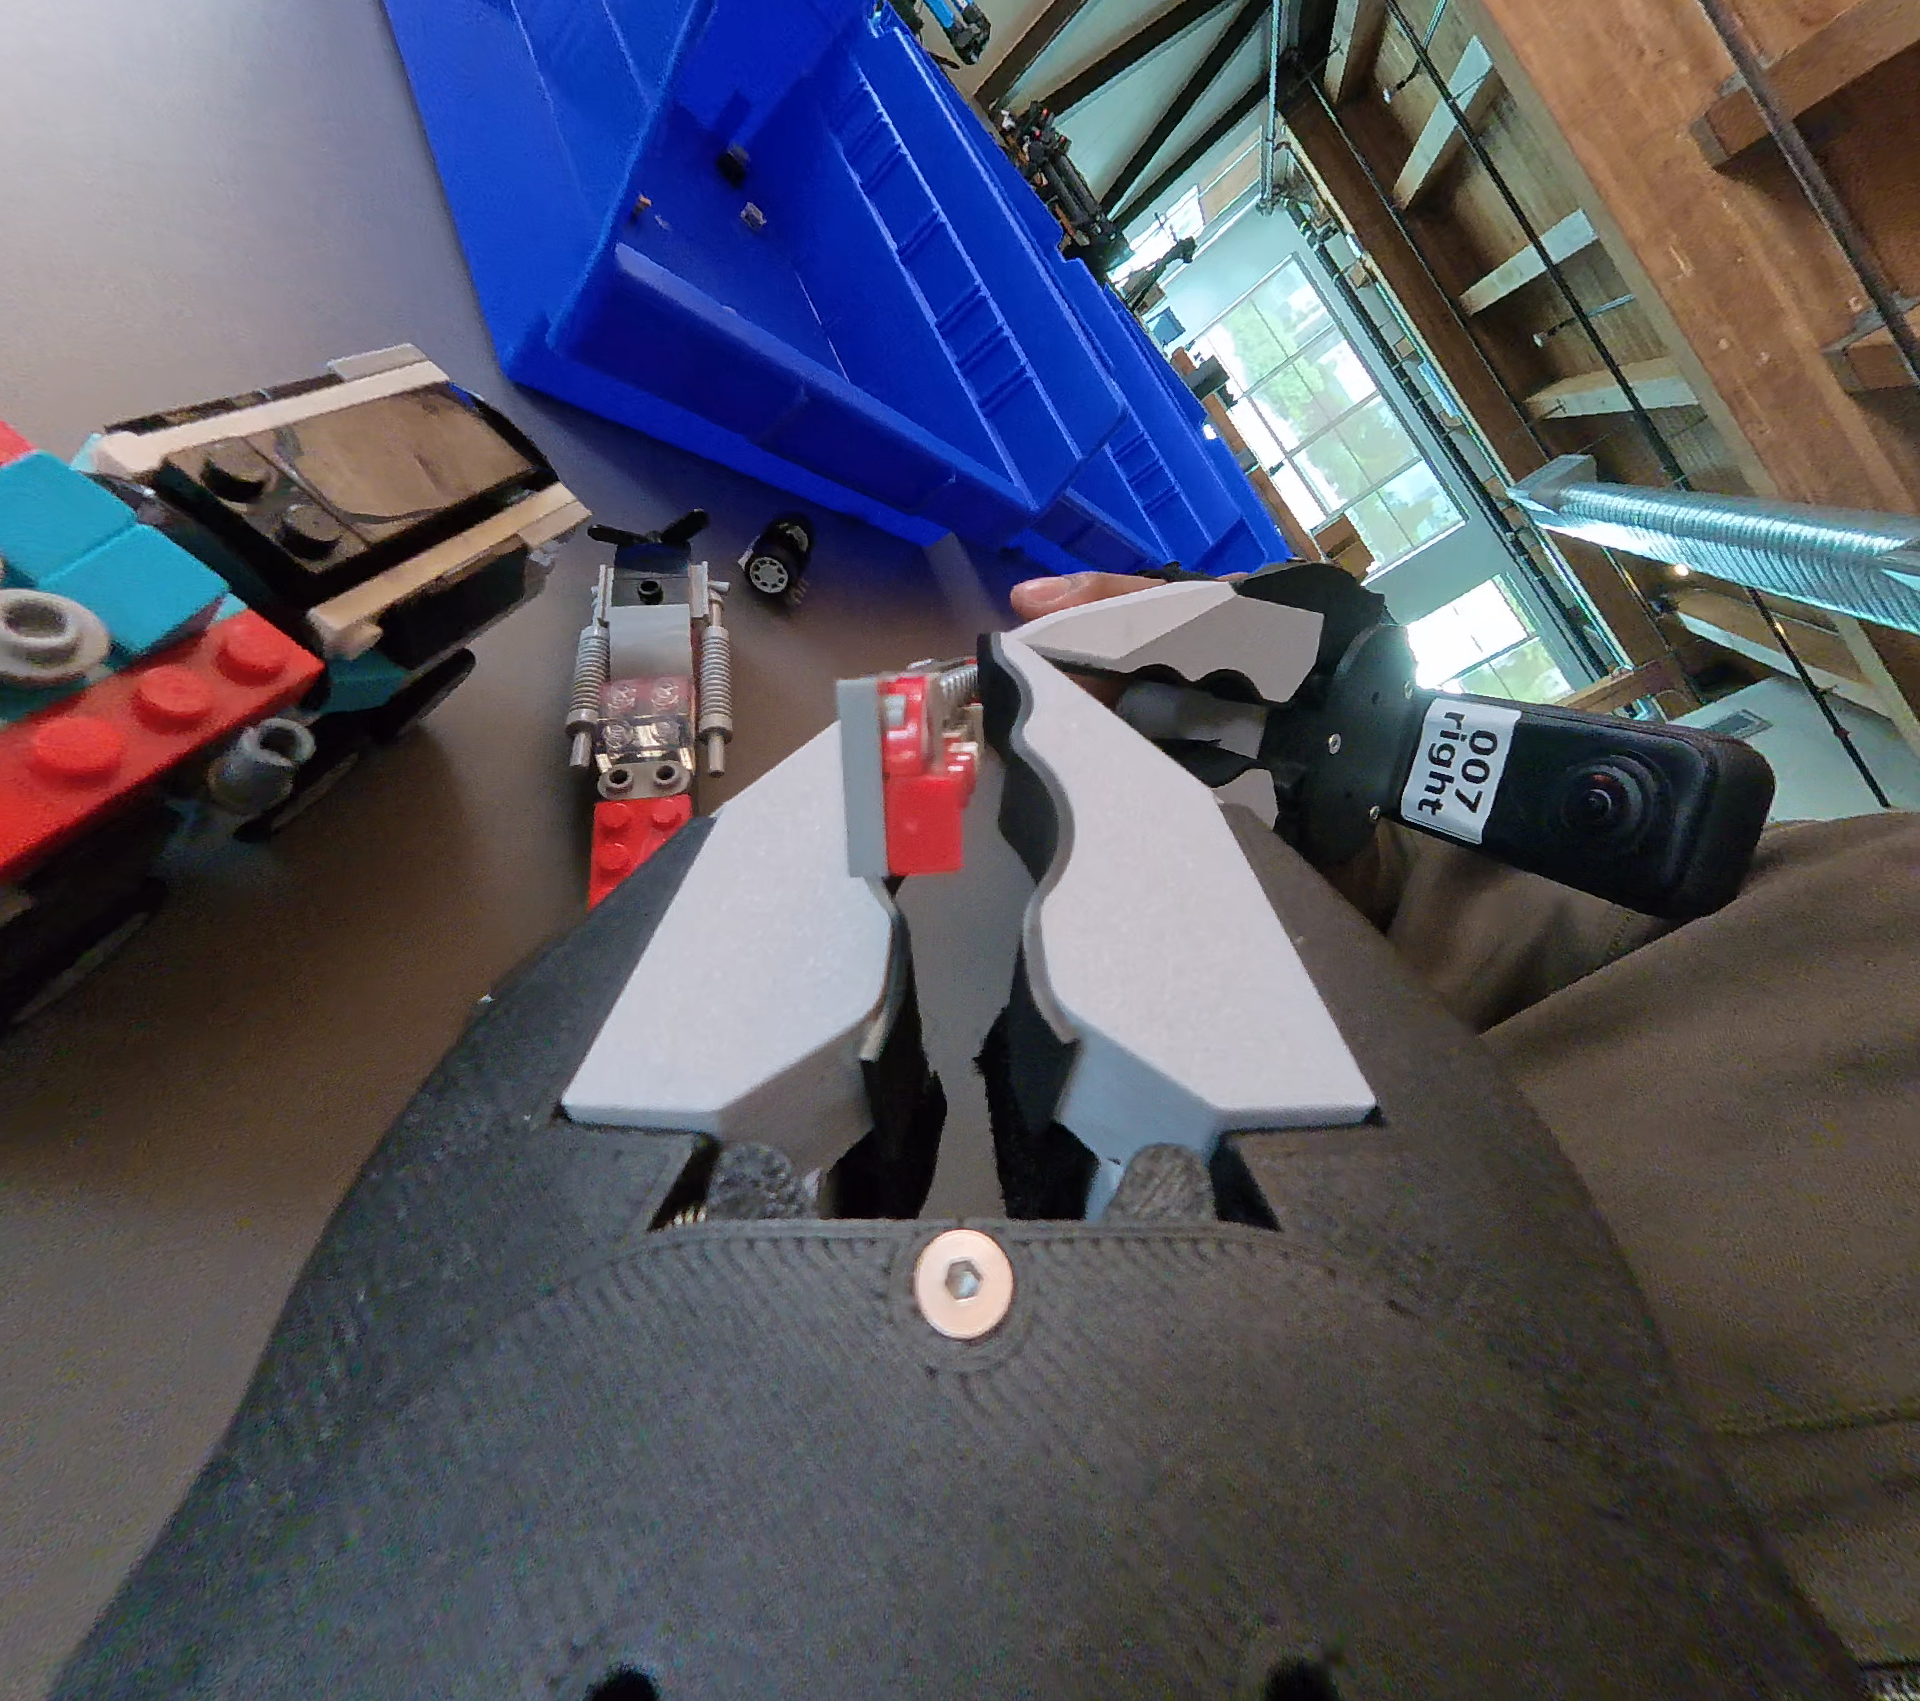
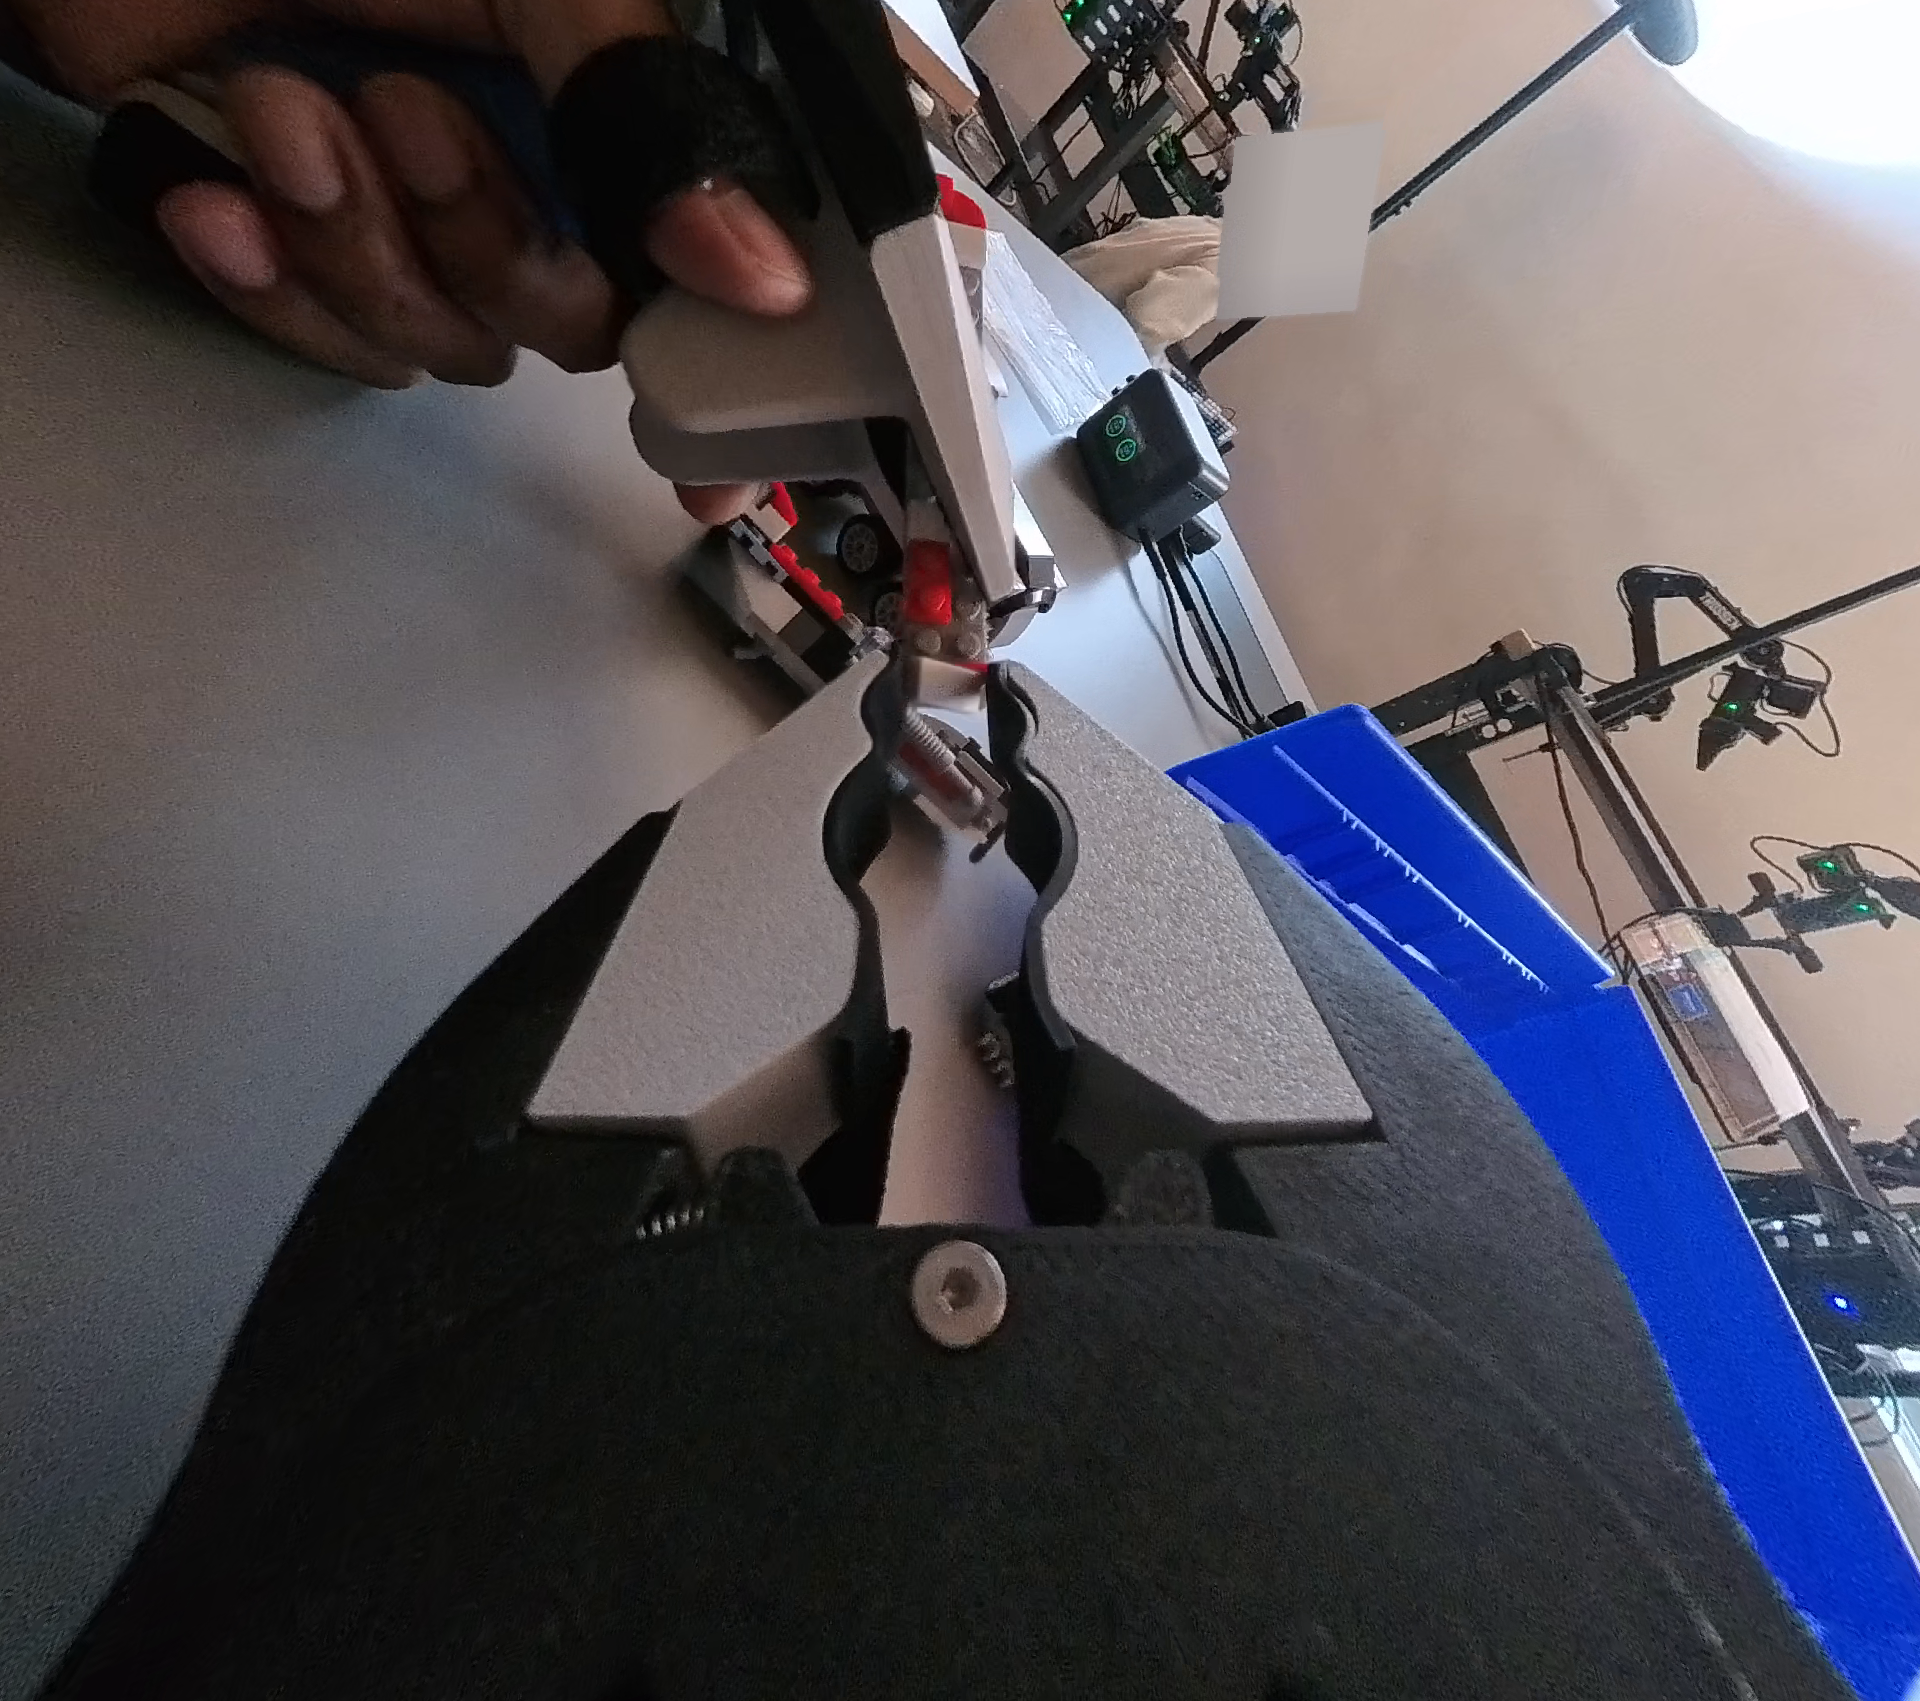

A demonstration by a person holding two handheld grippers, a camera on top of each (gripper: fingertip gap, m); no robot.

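Red and grey brick assembly (image 1: 914, 778): clamped between the fingertips of the left gripper (image 1: 935, 768); both pads pressed against it, held above the dark table (image 1: 208, 145).
Left gripper pose: rolled sideways, pointing across the table; a hand (image 2: 416, 124) wrapped round its handle, forefinger through a black loop.
Right gripper (image 2: 935, 695): entering from the right, tips meeting the left gripper's tips; jaws closed on the spring-and-axle end (image 2: 940, 768) of the same assembly.
Right hand: a fingertip (image 1: 1070, 586) visible over the upper finger; brown sleeve (image 1: 1662, 1028) behind.
On table, left: second brick sub-assembly with twin springs (image 1: 644, 695); loose wheel (image 1: 777, 562); larger red, teal and black brick model (image 1: 208, 612).
Behind: blue plastic bins (image 1: 727, 145), in a row.
Far side: black box with green lights (image 2: 1148, 451), cabled.
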